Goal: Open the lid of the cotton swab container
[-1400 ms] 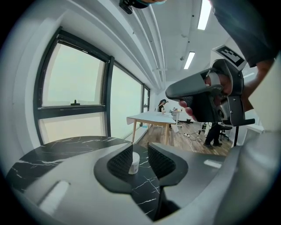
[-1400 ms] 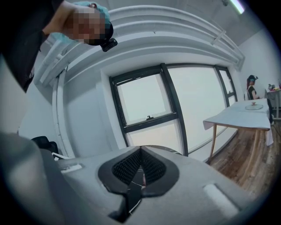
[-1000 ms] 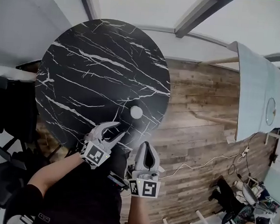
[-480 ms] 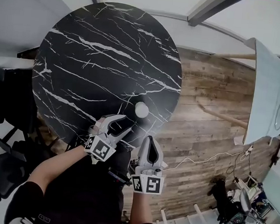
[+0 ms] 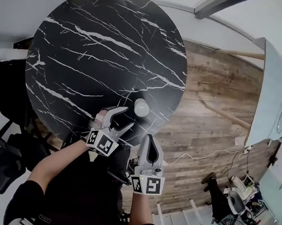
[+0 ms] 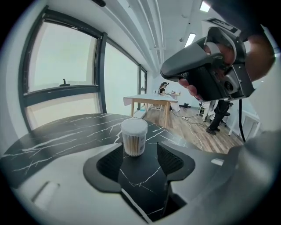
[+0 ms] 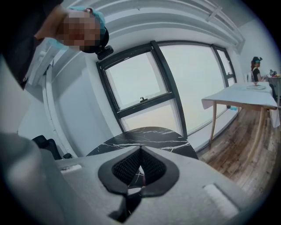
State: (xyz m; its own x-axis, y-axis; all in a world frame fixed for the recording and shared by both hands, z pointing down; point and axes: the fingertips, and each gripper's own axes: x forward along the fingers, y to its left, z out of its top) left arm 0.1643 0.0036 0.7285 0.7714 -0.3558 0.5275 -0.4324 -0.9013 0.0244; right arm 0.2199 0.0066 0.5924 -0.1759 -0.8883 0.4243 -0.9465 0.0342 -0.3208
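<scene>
The cotton swab container [image 5: 141, 107], a small clear tub with a white lid on, stands upright near the front right edge of the round black marble table [image 5: 88, 46]. My left gripper [image 5: 124, 119] is just short of it with its jaws spread; they have just been opening and nothing is between them. In the left gripper view the container [image 6: 134, 137] stands a little beyond the tips of the left gripper [image 6: 139, 151], untouched. My right gripper [image 5: 149, 138] is shut and empty, nearer me, off the table's edge. The right gripper view shows the right gripper [image 7: 140, 151] with its pads together.
A wooden floor [image 5: 214, 116] lies right of the table, with a pale table [image 5: 275, 92] further right and a white cable [image 5: 201, 156] on the boards. Black chairs [image 5: 0, 156] stand at the left. A window wall [image 7: 145, 88] lies beyond the table.
The left gripper's jaws have spread wider and it has sunk closer to the container. The right gripper has come down a little too and stays shut.
</scene>
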